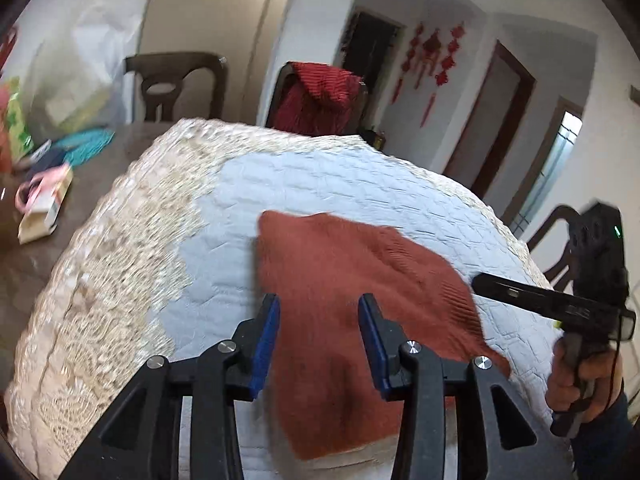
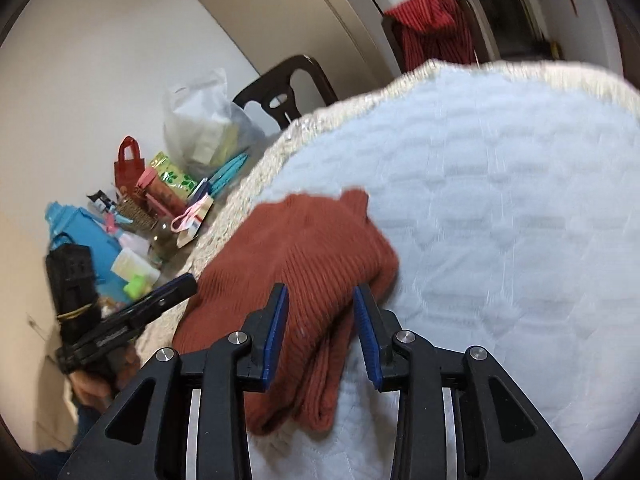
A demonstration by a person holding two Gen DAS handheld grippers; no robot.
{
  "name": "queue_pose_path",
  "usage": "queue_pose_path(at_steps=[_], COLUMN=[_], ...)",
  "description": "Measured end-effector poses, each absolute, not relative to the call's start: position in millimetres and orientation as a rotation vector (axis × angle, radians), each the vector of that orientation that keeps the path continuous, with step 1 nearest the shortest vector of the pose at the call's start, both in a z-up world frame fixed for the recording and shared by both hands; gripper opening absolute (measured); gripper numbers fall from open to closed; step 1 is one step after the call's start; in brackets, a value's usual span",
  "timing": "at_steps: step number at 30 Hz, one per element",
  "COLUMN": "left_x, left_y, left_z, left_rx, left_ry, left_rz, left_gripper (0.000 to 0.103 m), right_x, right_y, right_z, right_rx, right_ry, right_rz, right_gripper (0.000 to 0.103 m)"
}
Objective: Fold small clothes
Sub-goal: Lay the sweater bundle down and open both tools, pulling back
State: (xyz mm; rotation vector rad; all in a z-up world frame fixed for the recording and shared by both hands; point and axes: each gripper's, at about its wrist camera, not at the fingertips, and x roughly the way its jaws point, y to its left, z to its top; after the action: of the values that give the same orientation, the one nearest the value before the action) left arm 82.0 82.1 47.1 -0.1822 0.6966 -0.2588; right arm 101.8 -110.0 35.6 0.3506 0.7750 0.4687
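A rust-red ribbed knit garment lies folded on the white quilted mat. My left gripper is open and hovers just above the garment's near part, holding nothing. The garment also shows in the right wrist view, with layered folds at its near end. My right gripper is open over that end, empty. The right gripper shows in the left wrist view beside the garment's right edge. The left gripper shows in the right wrist view at the garment's left.
The mat has a cream lace border and covers a dark table. Clutter sits at the table's left: a white plastic bag, a small red bag, blue items. A chair with a red garment stands behind.
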Motion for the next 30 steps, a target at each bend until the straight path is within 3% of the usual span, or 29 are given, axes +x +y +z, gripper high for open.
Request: queue_pose_path(at_steps=[5, 16, 22, 30], left_x=[97.1, 40.3, 37.0, 27.9], left_y=[71.2, 70.8, 61.9, 56.9], left_z=[26.5, 42.4, 28.8, 34.8], left_rx=[-0.126, -0.117, -0.102, -0.082], left_ry=[0.745, 0.709, 0.722, 0.739], left_rz=[-0.246, -0.223, -0.184, -0.131], left_gripper=[0.044, 0.042, 0.042, 0.042], right_x=[134.3, 69.6, 59.6, 52.2], right_y=[-90.4, -73.8, -55.2, -61.7], right_z=[13.0, 43.7, 14.8, 23.5], right_rx=[0.249, 0.103, -0.012, 0.01], right_ry=[0.852, 0.767, 0.813, 0.801], right_rz=[0.421, 0.489, 0.479, 0.468], right_gripper=[0.024, 0.024, 0.02, 0.019])
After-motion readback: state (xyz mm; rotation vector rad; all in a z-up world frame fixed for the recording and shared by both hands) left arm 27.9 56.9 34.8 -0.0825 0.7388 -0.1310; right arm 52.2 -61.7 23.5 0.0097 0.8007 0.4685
